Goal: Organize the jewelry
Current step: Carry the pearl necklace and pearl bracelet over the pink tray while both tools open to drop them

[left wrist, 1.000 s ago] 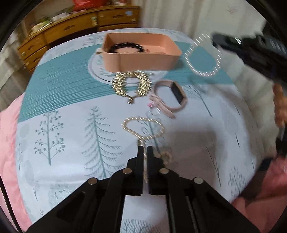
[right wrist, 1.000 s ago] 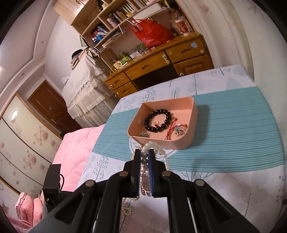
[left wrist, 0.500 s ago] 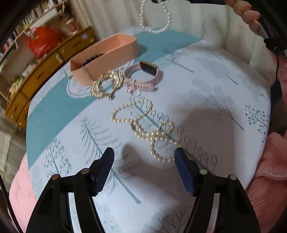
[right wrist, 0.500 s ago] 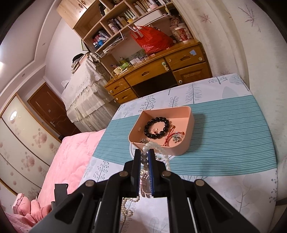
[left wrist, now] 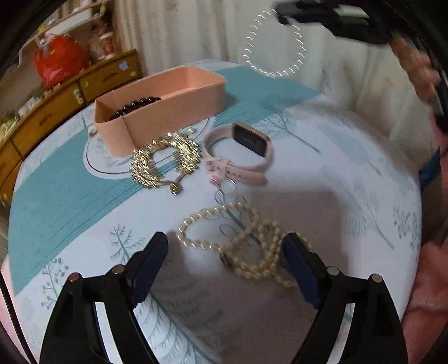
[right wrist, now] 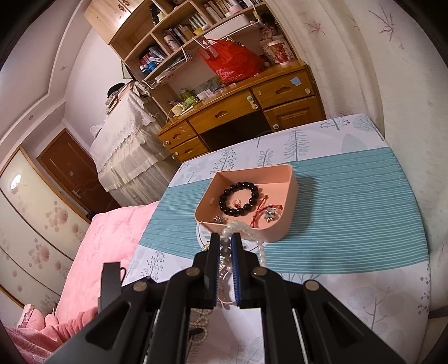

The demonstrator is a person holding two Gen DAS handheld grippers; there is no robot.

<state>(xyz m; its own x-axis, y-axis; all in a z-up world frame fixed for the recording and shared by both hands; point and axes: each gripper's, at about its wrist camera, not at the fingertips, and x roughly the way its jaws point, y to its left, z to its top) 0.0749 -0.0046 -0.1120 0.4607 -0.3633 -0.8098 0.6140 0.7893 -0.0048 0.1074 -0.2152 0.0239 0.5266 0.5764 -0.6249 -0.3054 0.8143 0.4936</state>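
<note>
In the left wrist view, the left gripper (left wrist: pixel 225 249) stands wide open just above the tablecloth (left wrist: pixel 322 173), holding nothing. A long pearl necklace (left wrist: pixel 240 246) lies in loose loops between its fingertips, its heap running from the near right toward the far left. Beyond it a pink watch (left wrist: pixel 238 151) lies on its side, its dark face pointing up and to the right, the strap ends toward the camera. Just left of the watch lies a gold necklace (left wrist: pixel 165 161), curved open toward the far side with its clasp nearest the camera. Behind both sits a pink tray (left wrist: pixel 168 112), its long axis running left to right, with a black bead bracelet (left wrist: pixel 134 105) showing over its rim. At top right a white bead loop (left wrist: pixel 274 44) hangs in the air, blurred, from the right gripper (left wrist: pixel 282 18).

In the right wrist view, the right gripper (right wrist: pixel 225 240) is nearly closed, pinching the white bead loop (right wrist: pixel 238 228), which droops over and down the right side of its fingers. The tray (right wrist: pixel 288 215) sits just ahead on the teal band, holding the black bracelet (right wrist: pixel 240 197), a red cord bracelet (right wrist: pixel 266 212) and a small ring (right wrist: pixel 237 202).
</note>
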